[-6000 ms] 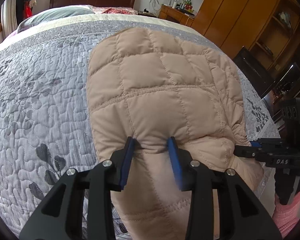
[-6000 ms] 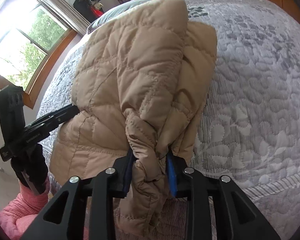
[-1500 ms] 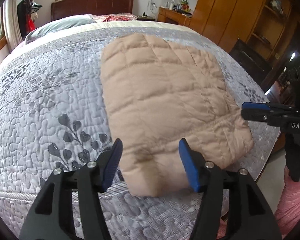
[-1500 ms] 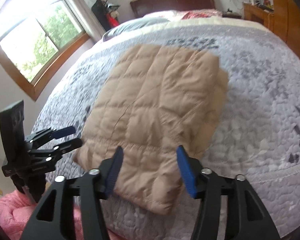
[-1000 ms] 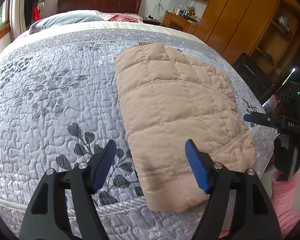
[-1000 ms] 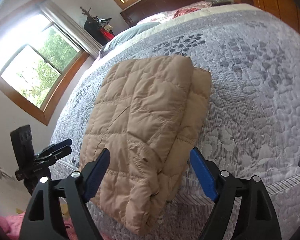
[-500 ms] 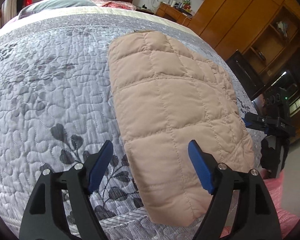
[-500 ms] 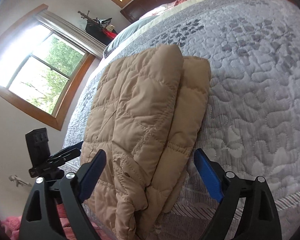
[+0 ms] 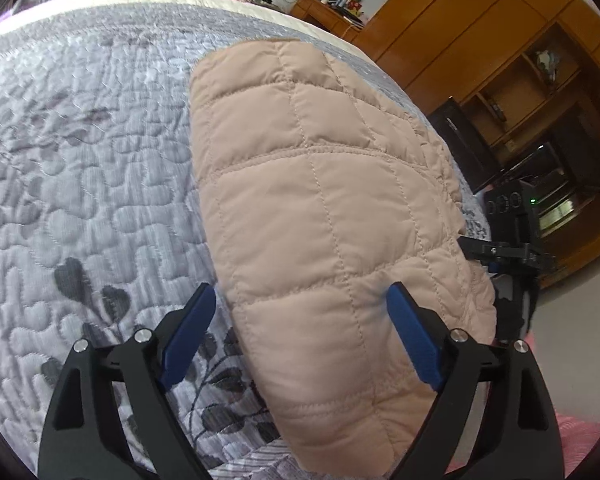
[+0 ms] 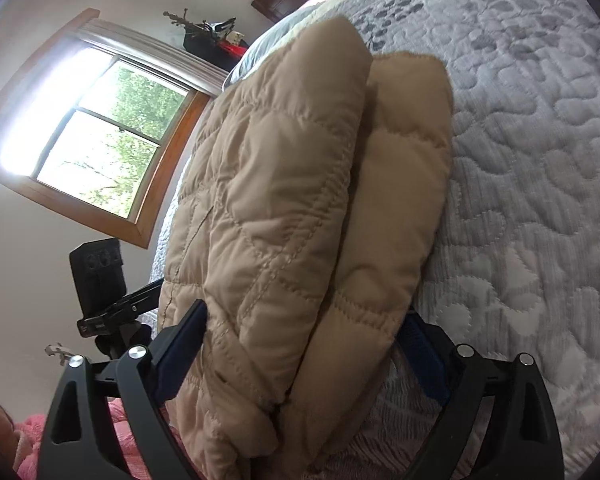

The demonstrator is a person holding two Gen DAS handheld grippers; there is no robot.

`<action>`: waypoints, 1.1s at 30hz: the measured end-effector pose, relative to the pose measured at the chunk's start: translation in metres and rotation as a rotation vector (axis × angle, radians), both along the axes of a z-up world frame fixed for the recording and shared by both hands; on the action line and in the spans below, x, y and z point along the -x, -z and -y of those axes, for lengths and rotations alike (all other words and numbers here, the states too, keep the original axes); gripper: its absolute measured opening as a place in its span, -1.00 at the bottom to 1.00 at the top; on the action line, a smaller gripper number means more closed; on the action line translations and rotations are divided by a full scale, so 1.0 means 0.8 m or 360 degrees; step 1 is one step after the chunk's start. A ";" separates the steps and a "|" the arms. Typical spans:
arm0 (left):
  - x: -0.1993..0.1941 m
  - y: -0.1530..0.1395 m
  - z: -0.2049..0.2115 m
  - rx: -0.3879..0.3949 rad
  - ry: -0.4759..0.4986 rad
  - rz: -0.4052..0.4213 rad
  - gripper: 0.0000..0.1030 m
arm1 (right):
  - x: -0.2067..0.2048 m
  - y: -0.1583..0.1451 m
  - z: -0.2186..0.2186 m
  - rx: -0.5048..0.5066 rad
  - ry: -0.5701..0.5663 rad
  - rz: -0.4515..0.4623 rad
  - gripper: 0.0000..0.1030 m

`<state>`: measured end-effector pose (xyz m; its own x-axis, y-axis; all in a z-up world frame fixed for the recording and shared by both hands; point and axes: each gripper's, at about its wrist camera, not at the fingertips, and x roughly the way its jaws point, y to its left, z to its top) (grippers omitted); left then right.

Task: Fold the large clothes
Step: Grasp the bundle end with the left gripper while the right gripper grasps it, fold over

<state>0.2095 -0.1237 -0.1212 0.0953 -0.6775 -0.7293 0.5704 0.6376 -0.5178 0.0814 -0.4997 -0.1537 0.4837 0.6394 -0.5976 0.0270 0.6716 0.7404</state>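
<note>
From the left wrist we see our left claw (image 9: 300,312) spread wide, its blue pads either side of the near end of the folded tan quilted jacket (image 9: 324,200) lying on the bed (image 9: 80,168). From the right wrist, our right claw (image 10: 304,332) gapes too, straddling the jacket's layered near corner without clamping it.

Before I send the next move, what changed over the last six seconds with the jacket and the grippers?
Both grippers let go: the left gripper and right gripper, each clamped on the jacket's near edge six seconds ago, now stand wide open. They pulled back, then closed in again around the near edge of the quilted jacket. The jacket stays folded on the bedspread.
</note>
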 end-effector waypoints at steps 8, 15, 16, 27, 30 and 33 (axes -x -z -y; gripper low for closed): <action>-0.005 0.015 0.018 0.0055 0.0058 -0.0032 0.82 | -0.013 0.009 -0.015 -0.0011 -0.0048 0.0055 0.77; 0.007 0.006 0.027 0.0039 0.0061 0.0056 0.35 | -0.024 0.011 -0.029 -0.0088 -0.0057 0.0151 0.03; 0.006 0.003 0.024 0.0046 0.0057 0.0057 0.26 | -0.023 0.008 -0.031 -0.0086 -0.0057 0.0173 -0.06; 0.016 -0.049 0.004 0.0123 0.0019 0.0274 -0.02 | -0.027 -0.052 -0.064 0.0020 -0.0125 0.0423 -0.19; 0.002 -0.065 -0.006 0.0145 -0.0025 0.0323 -0.02 | -0.044 -0.071 -0.073 0.0061 -0.0165 0.0470 -0.19; -0.022 -0.074 -0.019 0.0147 -0.0086 0.0357 -0.02 | -0.079 -0.088 -0.087 0.0111 -0.0209 0.0490 -0.19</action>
